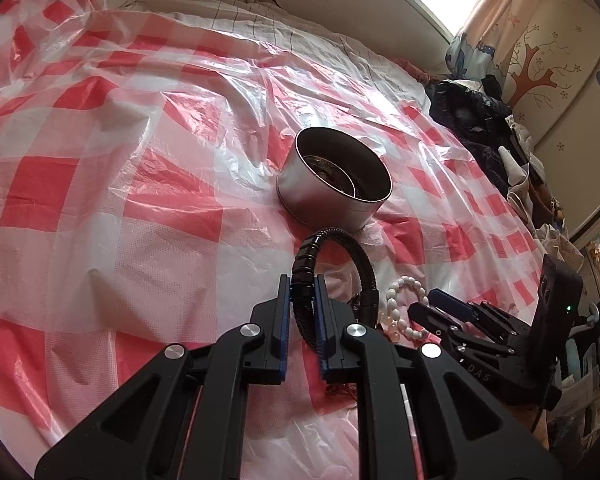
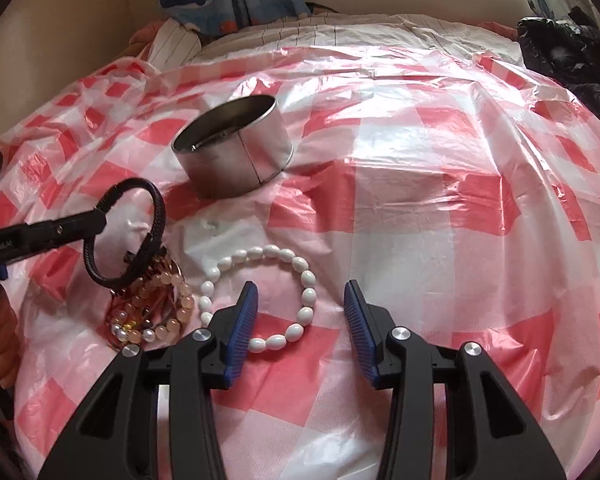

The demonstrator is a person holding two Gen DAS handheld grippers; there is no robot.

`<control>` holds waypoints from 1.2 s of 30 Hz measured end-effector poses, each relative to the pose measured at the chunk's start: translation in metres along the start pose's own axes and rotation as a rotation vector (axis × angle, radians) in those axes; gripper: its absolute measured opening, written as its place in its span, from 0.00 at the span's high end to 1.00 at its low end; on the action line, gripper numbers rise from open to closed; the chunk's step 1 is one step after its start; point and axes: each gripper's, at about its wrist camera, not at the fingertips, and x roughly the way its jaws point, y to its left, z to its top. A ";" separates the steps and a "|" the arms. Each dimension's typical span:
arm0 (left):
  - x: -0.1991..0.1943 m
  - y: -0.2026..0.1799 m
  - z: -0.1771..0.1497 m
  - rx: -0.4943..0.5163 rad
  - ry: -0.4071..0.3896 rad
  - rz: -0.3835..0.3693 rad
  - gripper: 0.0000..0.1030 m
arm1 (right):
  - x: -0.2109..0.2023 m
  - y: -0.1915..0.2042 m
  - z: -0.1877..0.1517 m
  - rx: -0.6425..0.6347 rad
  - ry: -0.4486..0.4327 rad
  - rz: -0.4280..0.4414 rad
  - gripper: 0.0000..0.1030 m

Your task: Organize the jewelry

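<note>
Black braided bracelet sits clamped in the left gripper, just short of the metal tin on the bed; dropping it in looks next. From the right wrist, the right gripper hangs with jaws parted, empty, over the white bead bracelet; only here the amber bead pile shows.

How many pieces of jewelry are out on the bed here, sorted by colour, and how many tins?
Black bracelets: 1, the black bracelet pinched in the left gripper.
White bead bracelets: 1, the white bracelet below the open right gripper.
Peach and gold beaded pieces: 1 tangled bead pile; separate pieces cannot be told apart.
Metal tins: 1, the round tin.
Total: 4.
</note>
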 end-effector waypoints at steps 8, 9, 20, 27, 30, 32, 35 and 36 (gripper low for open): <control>0.002 0.000 0.000 0.000 0.002 0.002 0.90 | -0.011 0.008 -0.007 -0.042 -0.056 0.034 0.92; 0.002 0.001 0.000 -0.001 0.002 0.003 0.90 | -0.014 0.002 -0.007 -0.004 -0.070 0.066 0.92; 0.005 -0.004 -0.002 0.032 0.007 0.031 0.90 | -0.034 -0.018 -0.003 0.167 -0.167 0.280 0.92; 0.002 -0.010 -0.002 0.077 -0.010 0.075 0.90 | -0.035 -0.013 -0.002 0.163 -0.178 0.299 0.92; -0.001 -0.013 -0.001 0.096 -0.021 0.089 0.90 | -0.036 -0.012 -0.002 0.163 -0.189 0.309 0.92; -0.002 -0.015 0.000 0.112 -0.023 0.102 0.90 | -0.037 -0.011 -0.001 0.158 -0.196 0.318 0.92; 0.000 -0.014 0.000 0.114 -0.021 0.109 0.90 | -0.036 -0.010 -0.001 0.157 -0.191 0.316 0.92; 0.000 -0.013 0.000 0.110 -0.021 0.112 0.90 | -0.035 -0.010 -0.001 0.159 -0.182 0.309 0.92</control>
